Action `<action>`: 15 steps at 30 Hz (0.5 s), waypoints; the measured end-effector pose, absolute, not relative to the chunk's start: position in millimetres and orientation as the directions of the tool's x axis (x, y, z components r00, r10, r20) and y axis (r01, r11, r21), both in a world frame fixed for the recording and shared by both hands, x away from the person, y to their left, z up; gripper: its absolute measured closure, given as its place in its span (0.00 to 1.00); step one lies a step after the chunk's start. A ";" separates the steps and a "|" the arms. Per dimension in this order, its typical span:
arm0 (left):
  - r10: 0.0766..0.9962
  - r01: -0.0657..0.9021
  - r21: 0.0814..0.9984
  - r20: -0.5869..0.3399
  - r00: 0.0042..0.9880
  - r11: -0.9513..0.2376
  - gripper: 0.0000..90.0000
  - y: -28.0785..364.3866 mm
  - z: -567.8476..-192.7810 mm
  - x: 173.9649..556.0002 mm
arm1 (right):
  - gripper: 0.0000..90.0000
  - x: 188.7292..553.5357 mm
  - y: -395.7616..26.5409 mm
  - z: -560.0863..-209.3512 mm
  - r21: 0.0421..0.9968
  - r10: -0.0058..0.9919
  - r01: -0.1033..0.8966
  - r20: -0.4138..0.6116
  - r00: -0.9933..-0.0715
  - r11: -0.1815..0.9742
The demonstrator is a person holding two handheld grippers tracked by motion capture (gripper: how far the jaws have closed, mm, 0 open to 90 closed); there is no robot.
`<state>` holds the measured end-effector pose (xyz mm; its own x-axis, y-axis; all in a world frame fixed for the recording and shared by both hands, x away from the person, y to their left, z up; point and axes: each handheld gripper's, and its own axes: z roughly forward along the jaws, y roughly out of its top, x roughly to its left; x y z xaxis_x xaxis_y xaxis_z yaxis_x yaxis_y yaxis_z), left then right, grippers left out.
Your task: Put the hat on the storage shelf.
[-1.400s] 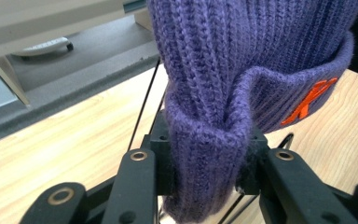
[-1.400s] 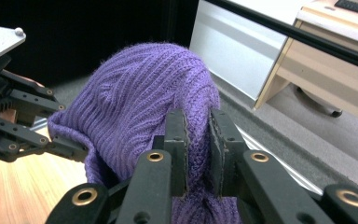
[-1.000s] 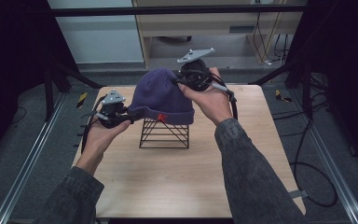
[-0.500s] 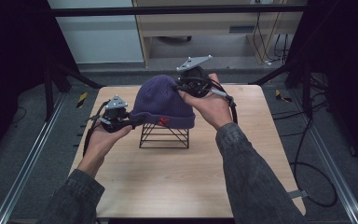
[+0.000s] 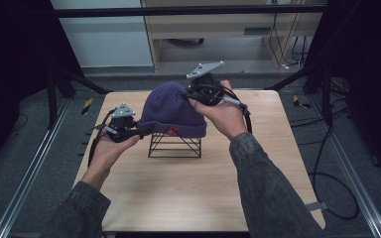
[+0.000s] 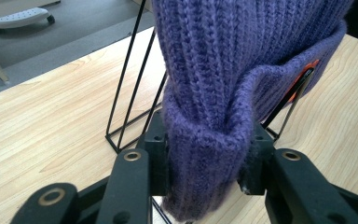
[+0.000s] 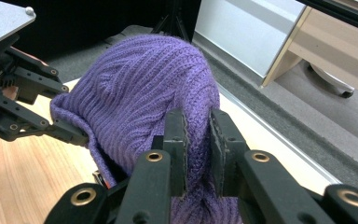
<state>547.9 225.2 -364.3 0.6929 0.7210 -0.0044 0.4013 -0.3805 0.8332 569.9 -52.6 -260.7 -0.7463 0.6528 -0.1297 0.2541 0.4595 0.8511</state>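
A purple knit beanie (image 5: pixel 171 108) with a small red tag sits over a black wire stand (image 5: pixel 174 145) at the middle of the wooden table (image 5: pixel 188 188). My left gripper (image 5: pixel 140 132) is shut on the beanie's folded brim (image 6: pixel 205 154) at its left side. My right gripper (image 5: pixel 191 95) is shut on a pinch of knit (image 7: pixel 198 140) near the beanie's crown, at the back right. In the right gripper view the left gripper (image 7: pixel 70 133) holds the brim at the far side. The stand's wires (image 6: pixel 130 79) show under the hat.
The table's edges drop to a grey floor with metal rails (image 5: pixel 25 188). Cables (image 5: pixel 327 163) trail at the right. A wooden cabinet (image 5: pixel 228 25) stands behind the table. Dark frame legs (image 5: pixel 54 84) flank the back corners.
Both grippers have kept their hold on the beanie. The hat has shifted slightly left and lower over the wire stand, with the left hand drawing the brim down.
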 end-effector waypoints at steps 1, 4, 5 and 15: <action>0.719 0.401 0.831 -0.002 0.695 -0.385 0.69 225.5 -364.7 548.1 | 0.87 569.6 -52.5 -261.2 0.850 0.651 0.252 -0.132 -0.748 0.462; 0.711 0.402 0.831 -0.011 0.703 -0.384 0.69 225.5 -367.5 548.4 | 0.87 568.7 -53.0 -262.8 0.849 0.648 0.253 -0.130 -0.751 0.464; 0.707 0.402 0.829 -0.012 0.707 -0.388 0.69 225.4 -368.7 548.5 | 0.87 568.5 -53.3 -263.4 0.847 0.647 0.256 -0.129 -0.751 0.466; 0.716 0.420 0.821 -0.019 0.698 -0.387 0.69 225.4 -377.8 548.8 | 0.87 567.9 -52.7 -271.3 0.835 0.634 0.271 -0.115 -0.764 0.478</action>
<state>548.8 225.4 -377.8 0.6978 0.7161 -0.0190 0.4196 -0.3872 0.8210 567.9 -52.7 -271.3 -0.7644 0.6345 -0.1149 0.2715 0.4782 0.8352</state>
